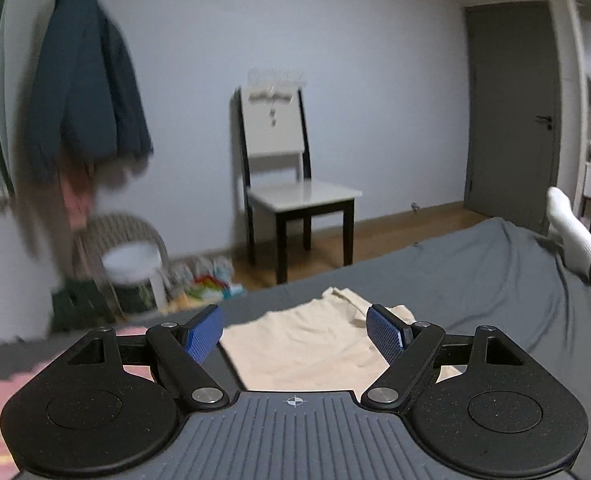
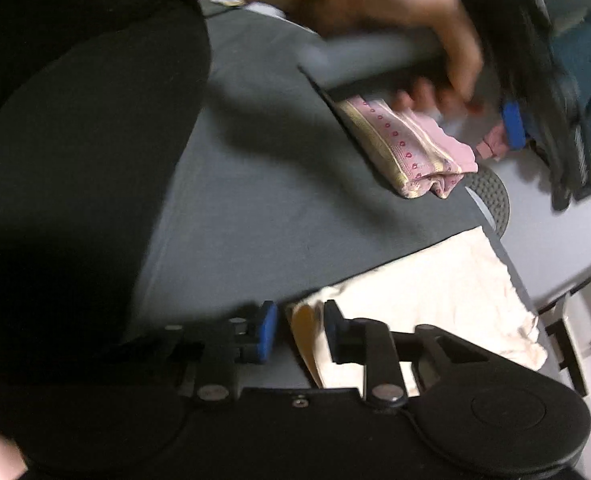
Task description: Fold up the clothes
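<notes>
A cream garment [image 1: 311, 344] lies spread and rumpled on the grey bed [image 1: 495, 280], with a pink striped piece [image 2: 411, 152] folded small at the far side. I judge the cream one is being folded. The left gripper [image 1: 295, 332] hovers wide apart, empty. The right gripper [image 2: 299, 332] is narrowly parted astride the cream edge, not yet pinching it

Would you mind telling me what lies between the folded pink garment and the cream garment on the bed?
Only bare grey bedsheet separates the folded pink garment from the cream garment, as the right wrist view shows.
</notes>
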